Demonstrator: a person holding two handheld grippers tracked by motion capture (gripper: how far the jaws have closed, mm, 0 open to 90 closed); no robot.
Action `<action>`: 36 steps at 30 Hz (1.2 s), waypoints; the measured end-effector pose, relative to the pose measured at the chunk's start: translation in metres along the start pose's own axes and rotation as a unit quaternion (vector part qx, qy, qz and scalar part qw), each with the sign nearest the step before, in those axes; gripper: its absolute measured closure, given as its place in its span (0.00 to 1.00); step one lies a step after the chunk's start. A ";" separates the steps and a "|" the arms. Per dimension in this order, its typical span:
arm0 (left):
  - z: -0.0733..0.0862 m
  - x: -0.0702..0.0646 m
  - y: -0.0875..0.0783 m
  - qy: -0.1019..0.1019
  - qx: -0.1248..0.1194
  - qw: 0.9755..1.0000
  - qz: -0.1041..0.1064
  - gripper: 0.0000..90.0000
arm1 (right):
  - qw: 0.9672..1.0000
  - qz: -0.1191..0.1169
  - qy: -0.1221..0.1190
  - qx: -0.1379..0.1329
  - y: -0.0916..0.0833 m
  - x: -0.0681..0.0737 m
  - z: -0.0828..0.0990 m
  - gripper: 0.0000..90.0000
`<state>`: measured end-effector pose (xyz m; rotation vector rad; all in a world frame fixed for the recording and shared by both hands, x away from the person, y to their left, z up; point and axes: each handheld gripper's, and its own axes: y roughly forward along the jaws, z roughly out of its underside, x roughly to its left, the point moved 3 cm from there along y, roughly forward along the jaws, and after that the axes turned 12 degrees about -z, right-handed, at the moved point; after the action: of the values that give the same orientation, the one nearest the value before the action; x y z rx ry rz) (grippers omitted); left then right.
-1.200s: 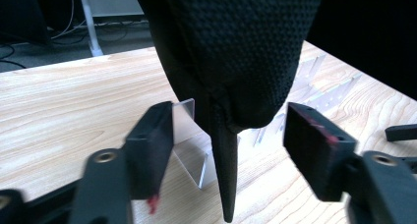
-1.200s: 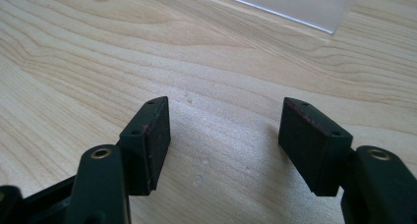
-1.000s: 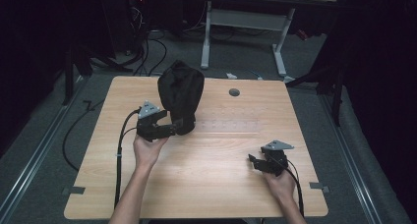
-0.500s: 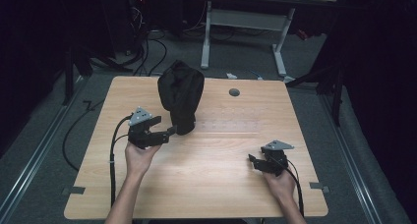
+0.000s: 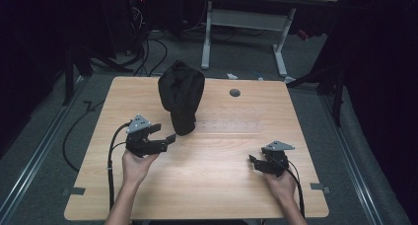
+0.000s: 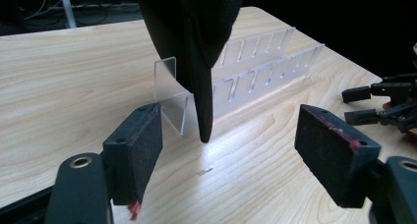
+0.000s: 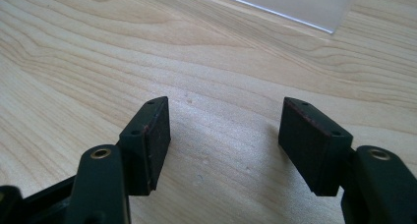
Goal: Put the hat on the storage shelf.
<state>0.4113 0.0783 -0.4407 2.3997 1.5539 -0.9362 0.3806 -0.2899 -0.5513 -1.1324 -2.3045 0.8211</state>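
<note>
Table point(image 5: 207, 185): light wood top seen from the high view, with a small round grommet point(image 5: 234, 93) near its far edge; grey floor and cables lie around it.
Black fabric item point(image 5: 181, 94): a dark cloth piece, standing on the far-left half of the table. In the left gripper view point(image 6: 196, 52) it hangs down to a narrow tip that ends just above the wood, draped over the near end of the clear rack.
Clear rack point(image 6: 246, 81): a transparent slotted plastic strip lying along the table middle, running away from the fabric toward the person's right; faint in the high view point(image 5: 231, 127).
Left gripper point(image 5: 160, 138): held in the left hand point(image 5: 135, 166), near the foot of the fabric and pointed at it. Jaws spread wide, nothing between them; the fabric tip lies ahead of the gap point(image 6: 228, 155).
Right gripper point(image 5: 256, 165): held in the right hand point(image 5: 281, 183) low over the near-right table, well apart from the fabric. Jaws spread point(image 7: 223, 145), bare wood between them.
</note>
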 end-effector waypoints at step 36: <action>0.057 0.039 -0.008 0.012 0.034 0.998 -0.056 0.31 | 1.000 0.000 0.000 0.000 0.000 0.000 0.000 0.41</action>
<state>0.3910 0.0882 -0.5070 2.3988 1.7078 -0.9991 0.3806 -0.2898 -0.5514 -1.1332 -2.3040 0.8209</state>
